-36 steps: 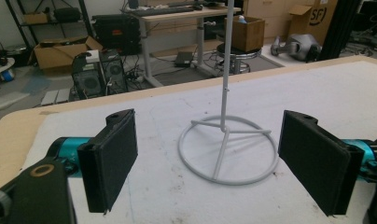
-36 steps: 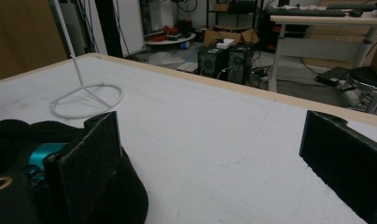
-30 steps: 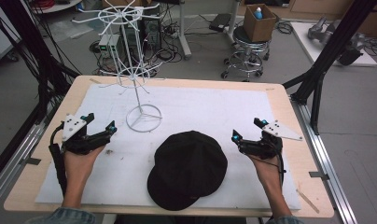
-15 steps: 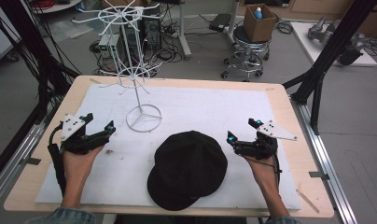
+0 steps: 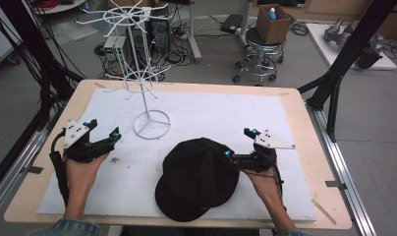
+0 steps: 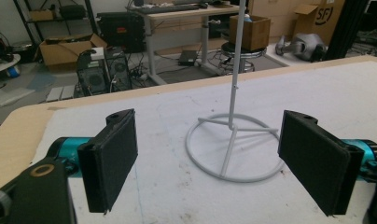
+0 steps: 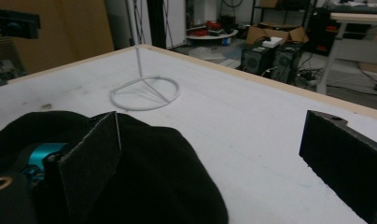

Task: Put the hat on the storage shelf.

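Observation:
A black cap [image 5: 199, 178] lies on the white mat [image 5: 211, 113] near the table's front, its brim toward the person. My right gripper [image 5: 239, 143] is open at the cap's right edge; in the right gripper view the cap [image 7: 130, 172] sits under and beside the left jaw, with nothing between the jaws [image 7: 214, 163]. A white wire rack [image 5: 137, 73] stands at the back left on a ring base [image 5: 151, 125]. My left gripper [image 5: 104, 130] is open left of that base, and its view looks straight at the ring base [image 6: 235, 144], empty [image 6: 207, 163].
The wooden table edge [image 5: 304, 113] frames the mat. Behind the table are a stool with a cardboard box [image 5: 272, 22], computer cases and cables on the floor. Black frame struts [image 5: 344, 64] rise at the right, and more at the left.
My right gripper has moved left toward the cap and now reaches its right edge. The left gripper has barely moved.

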